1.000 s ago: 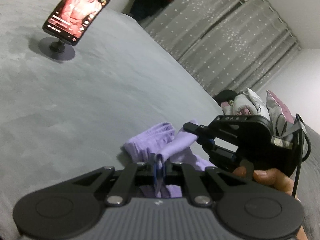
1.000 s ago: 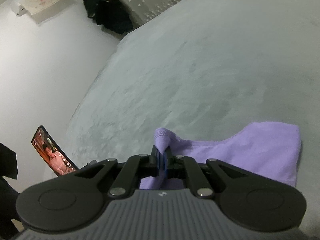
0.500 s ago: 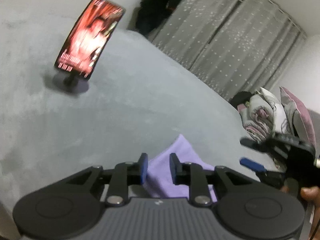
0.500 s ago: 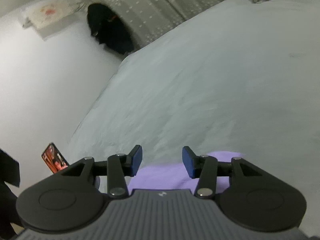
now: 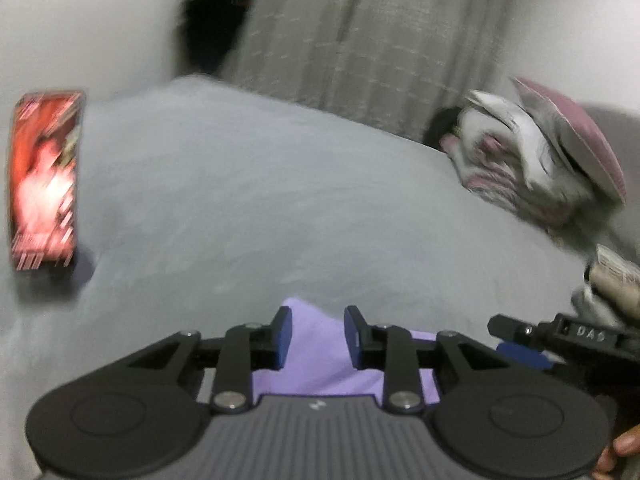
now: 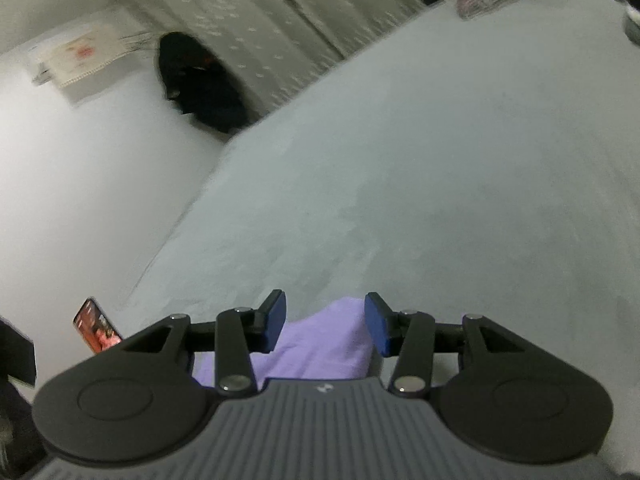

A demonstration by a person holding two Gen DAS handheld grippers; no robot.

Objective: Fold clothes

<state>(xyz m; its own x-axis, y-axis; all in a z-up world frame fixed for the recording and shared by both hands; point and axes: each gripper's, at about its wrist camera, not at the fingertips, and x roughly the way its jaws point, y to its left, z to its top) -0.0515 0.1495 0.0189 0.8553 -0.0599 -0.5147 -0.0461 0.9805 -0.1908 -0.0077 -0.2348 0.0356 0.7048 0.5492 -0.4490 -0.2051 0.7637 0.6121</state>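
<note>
Both grippers have let go of the small lilac cotton garment (image 5: 316, 356); left gripper (image 5: 316, 336) jaws are opening, empty; right gripper (image 6: 325, 320) jaws stand half-wide, empty; this fold looks laid.

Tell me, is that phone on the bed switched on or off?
On. The phone stands upright on its stand on the grey bed, its screen lit with a reddish picture, too blurred to make out.

The left wrist view is motion-blurred: the phone (image 5: 43, 184) screen is unreadable, the lilac garment (image 5: 320, 356) half hidden.
</note>
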